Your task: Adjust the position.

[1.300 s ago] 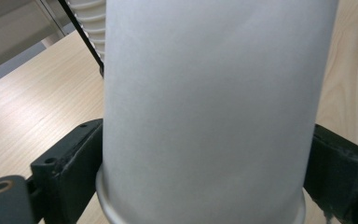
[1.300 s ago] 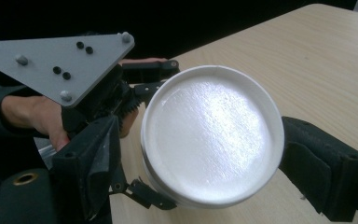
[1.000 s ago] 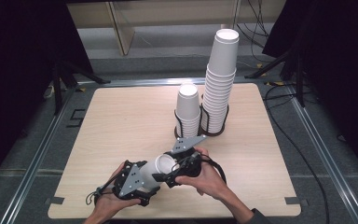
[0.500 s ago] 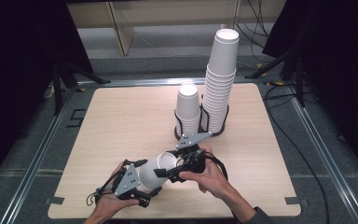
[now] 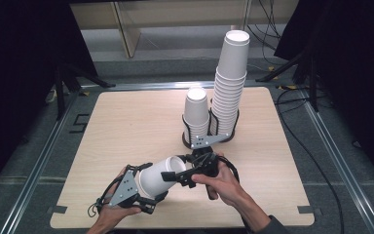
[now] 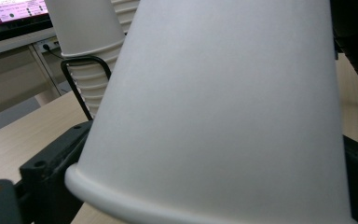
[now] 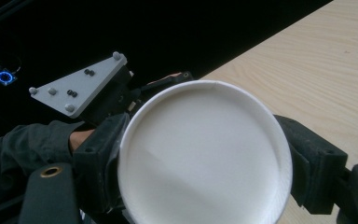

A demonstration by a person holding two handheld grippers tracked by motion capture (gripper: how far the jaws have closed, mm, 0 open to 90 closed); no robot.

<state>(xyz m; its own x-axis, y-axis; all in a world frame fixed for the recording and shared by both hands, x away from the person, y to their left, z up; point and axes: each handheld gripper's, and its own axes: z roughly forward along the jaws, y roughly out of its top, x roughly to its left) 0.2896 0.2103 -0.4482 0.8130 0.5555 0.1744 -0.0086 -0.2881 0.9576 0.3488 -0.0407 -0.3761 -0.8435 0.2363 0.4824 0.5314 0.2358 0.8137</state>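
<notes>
A white paper cup (image 5: 158, 176) lies on its side above the table's near edge, held between both grippers. My left gripper (image 5: 157, 184) has its jaws on either side of the cup's wide rim end. Its jaws have just been closing, and they press on the cup (image 6: 223, 93). In the left gripper view the left gripper (image 6: 205, 154) shows a black jaw at each flank of the cup. My right gripper (image 5: 179, 171) comes in from the right. In its own view the right gripper (image 7: 205, 163) is shut on the round base end of the cup (image 7: 200, 154).
A tall stack of white cups (image 5: 231, 87) and a shorter stack (image 5: 196, 114) stand in a black wire holder (image 5: 233, 124) at the table's far middle. The wooden table (image 5: 126, 126) has bare room on the left. The left gripper's grey plate (image 7: 81, 88) faces the right gripper.
My right gripper has edged up and to the right, and more of the cup's side shows between the two grippers. My left hand has barely moved.
</notes>
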